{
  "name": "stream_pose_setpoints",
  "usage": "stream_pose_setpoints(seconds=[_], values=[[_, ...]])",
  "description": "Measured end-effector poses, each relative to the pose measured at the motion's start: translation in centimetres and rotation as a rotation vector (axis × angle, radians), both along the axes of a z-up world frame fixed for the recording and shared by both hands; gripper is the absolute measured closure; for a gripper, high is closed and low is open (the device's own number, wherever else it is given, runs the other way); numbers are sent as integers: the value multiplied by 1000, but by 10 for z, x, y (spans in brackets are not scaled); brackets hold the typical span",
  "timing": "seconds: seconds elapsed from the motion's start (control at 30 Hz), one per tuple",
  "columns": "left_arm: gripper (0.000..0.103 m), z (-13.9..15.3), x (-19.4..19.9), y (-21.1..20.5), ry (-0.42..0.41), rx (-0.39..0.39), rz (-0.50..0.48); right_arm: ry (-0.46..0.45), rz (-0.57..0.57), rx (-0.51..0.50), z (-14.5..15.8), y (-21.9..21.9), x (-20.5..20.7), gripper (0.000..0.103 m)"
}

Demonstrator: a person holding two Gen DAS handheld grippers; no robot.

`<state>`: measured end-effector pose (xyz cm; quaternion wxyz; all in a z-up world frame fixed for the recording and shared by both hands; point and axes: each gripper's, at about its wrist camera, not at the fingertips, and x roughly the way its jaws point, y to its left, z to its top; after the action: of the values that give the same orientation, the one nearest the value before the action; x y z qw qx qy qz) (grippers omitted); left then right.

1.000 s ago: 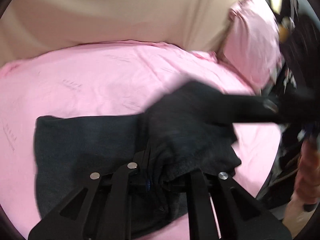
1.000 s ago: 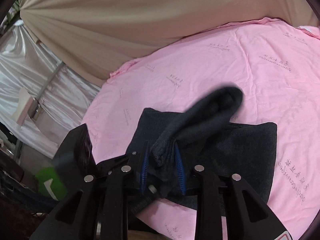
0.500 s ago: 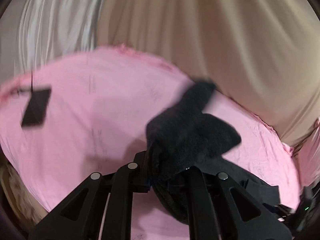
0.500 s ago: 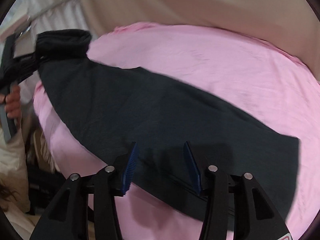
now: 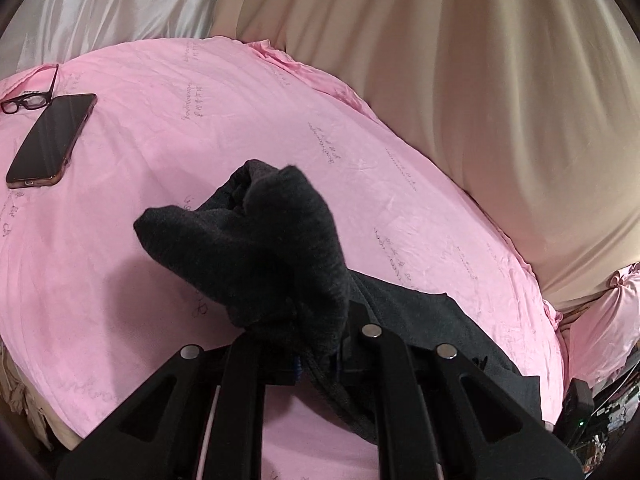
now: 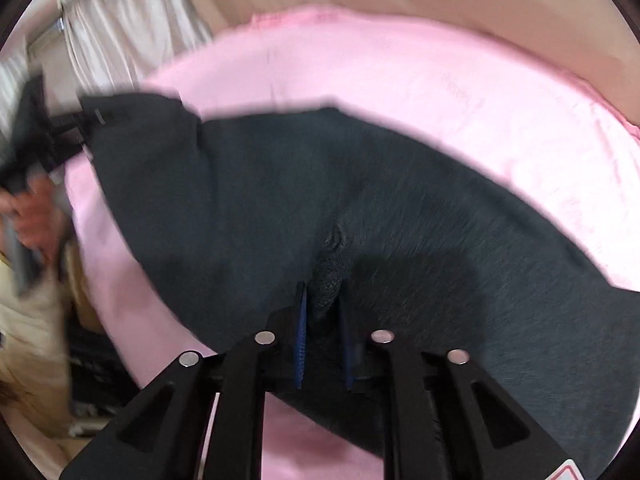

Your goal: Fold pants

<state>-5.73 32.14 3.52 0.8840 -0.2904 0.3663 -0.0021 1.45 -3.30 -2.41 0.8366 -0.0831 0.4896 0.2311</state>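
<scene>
Left tool (image 5: pixel 316 360) clamped on pants (image 5: pixel 260 256); right tool (image 6: pixel 323 320) pinching pants fold.

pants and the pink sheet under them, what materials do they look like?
Pants: likely a soft knit, fleece or jersey; matte charcoal, fuzzy heathered surface, bunching thickly in the left gripper.
Pink sheet: thin woven fabric, perhaps cotton or microfibre; smooth, slight sheen, fine creases, faint printed script. Exact fibres can't be told.
</scene>
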Motion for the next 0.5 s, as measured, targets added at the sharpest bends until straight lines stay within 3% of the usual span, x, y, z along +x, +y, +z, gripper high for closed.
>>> stream_pose_setpoints(seconds=[0.03, 0.1, 0.2, 0.33, 0.5], values=[[93, 0, -1, 1, 1, -10, -2, 31, -1, 7, 6, 1, 2, 73], [93, -2, -3, 3, 0, -19, -6, 4, 12, 53, 29, 4, 6, 70], [93, 3, -5, -2, -13, -5, -16, -78, 40, 136, 67, 15, 16, 42], [94, 38, -6, -30, -81, 54, -75, -141, -45, 213, 90, -4, 29, 40], [93, 118, -14, -133, -263, 175, -323, -190, -267, 254, 101, -88, 15, 40]])
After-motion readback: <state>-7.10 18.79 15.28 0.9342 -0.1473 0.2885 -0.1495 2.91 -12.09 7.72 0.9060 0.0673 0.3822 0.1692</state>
